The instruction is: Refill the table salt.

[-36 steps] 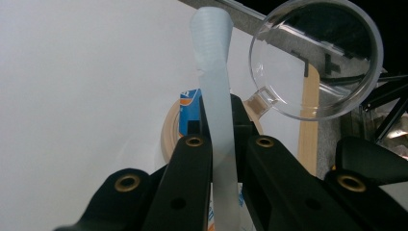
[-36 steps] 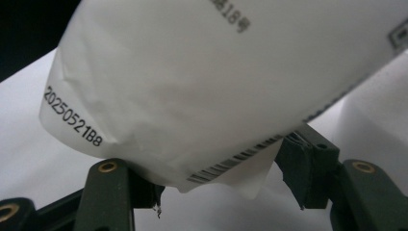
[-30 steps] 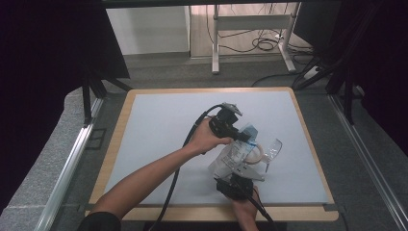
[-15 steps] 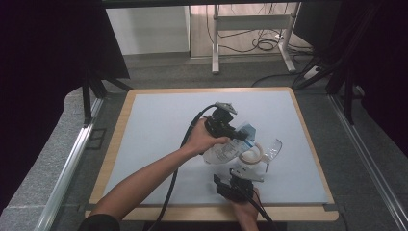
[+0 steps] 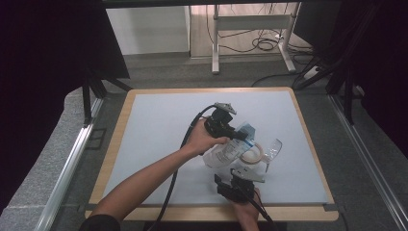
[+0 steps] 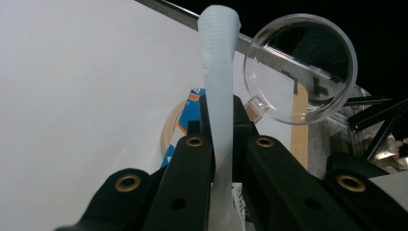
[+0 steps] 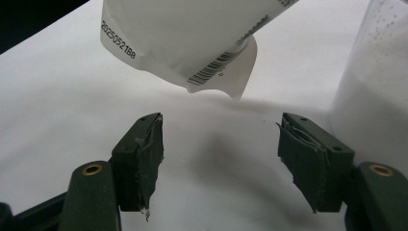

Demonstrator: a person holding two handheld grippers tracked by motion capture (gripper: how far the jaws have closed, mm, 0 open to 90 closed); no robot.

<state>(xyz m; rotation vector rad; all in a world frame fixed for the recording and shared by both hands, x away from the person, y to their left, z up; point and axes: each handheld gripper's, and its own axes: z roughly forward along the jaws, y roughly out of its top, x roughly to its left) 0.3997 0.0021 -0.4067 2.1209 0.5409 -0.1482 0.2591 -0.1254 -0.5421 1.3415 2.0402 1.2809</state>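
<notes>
The white plastic pouch (image 7: 192,33) carries the printed code "2025052188", its last characters hard to make out, near one corner and an illegible black barcode (image 7: 211,67) beside it.

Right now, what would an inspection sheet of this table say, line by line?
Surface: pale sheet on a wood-edged table, bare around the work.
Job's things: a white pouch with a printed label and barcode, lifted by its top edge; a clear plastic cup beside it; a tan ring at the pouch, exact contact hard to tell.
Clutter: nothing seen.
Grippers: left gripper has its jaws shut on the pouch's sealed edge; right gripper has its jaws open just below the pouch's lower edge, gripping nothing.
Cables: a black cable trails from the left gripper along the forearm; more cables on the floor behind.
Surroundings: dark curtains, a metal frame beyond the table.
</notes>
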